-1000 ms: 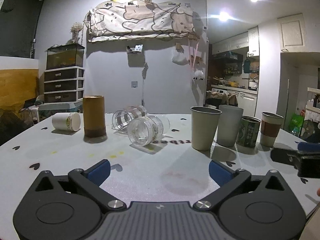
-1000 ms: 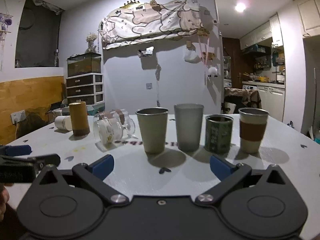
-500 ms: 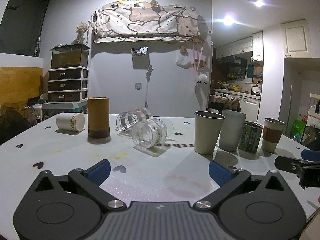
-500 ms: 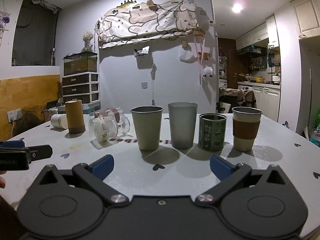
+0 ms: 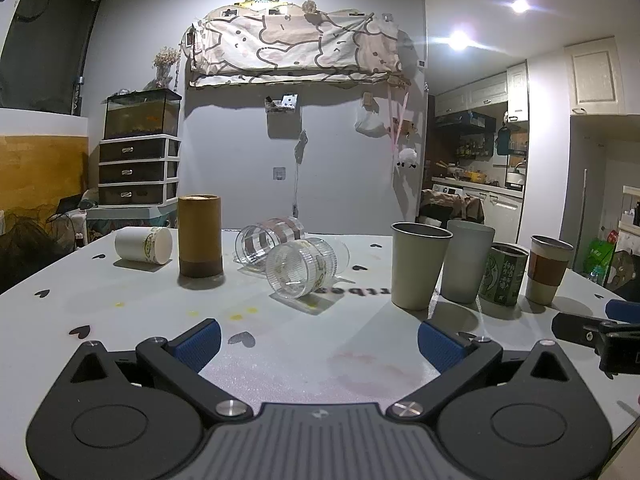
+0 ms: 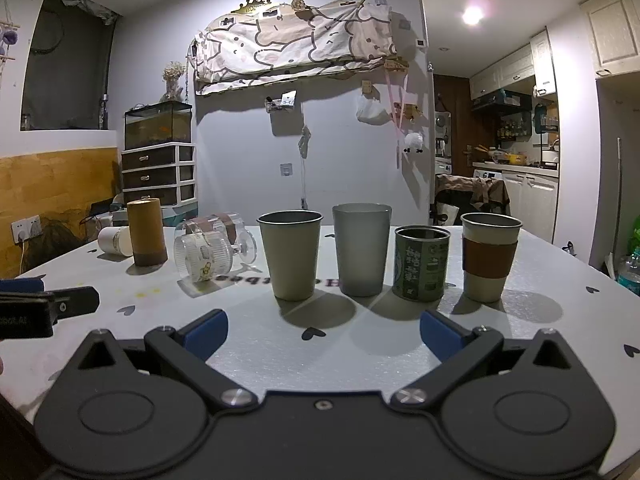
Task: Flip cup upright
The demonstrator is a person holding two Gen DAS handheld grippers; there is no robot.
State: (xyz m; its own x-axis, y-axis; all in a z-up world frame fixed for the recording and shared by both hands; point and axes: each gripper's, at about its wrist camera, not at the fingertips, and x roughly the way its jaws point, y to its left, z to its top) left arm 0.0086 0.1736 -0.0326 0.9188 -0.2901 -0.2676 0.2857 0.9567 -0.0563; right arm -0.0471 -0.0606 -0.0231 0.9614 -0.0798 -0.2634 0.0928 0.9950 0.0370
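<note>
A clear ribbed glass cup (image 5: pixel 302 268) lies on its side in the middle of the white table; it also shows in the right wrist view (image 6: pixel 204 255). A second clear cup with a brown band (image 5: pixel 268 240) lies on its side just behind it. A white paper cup (image 5: pixel 143 245) lies on its side at far left. My left gripper (image 5: pixel 318 342) is open and empty, well short of the ribbed cup. My right gripper (image 6: pixel 323 330) is open and empty, in front of the upright cups.
A brown cylinder (image 5: pixel 200 236) stands left of the fallen cups. Upright in a row at right: beige cup (image 6: pixel 290 254), grey cup (image 6: pixel 362 249), green can (image 6: pixel 421 263), sleeved cup (image 6: pixel 490 256). The white table (image 5: pixel 320 360) fills both views.
Both grippers have risen and tilted slightly, so the cups sit lower in the views. Both stay open. No cup has moved.
</note>
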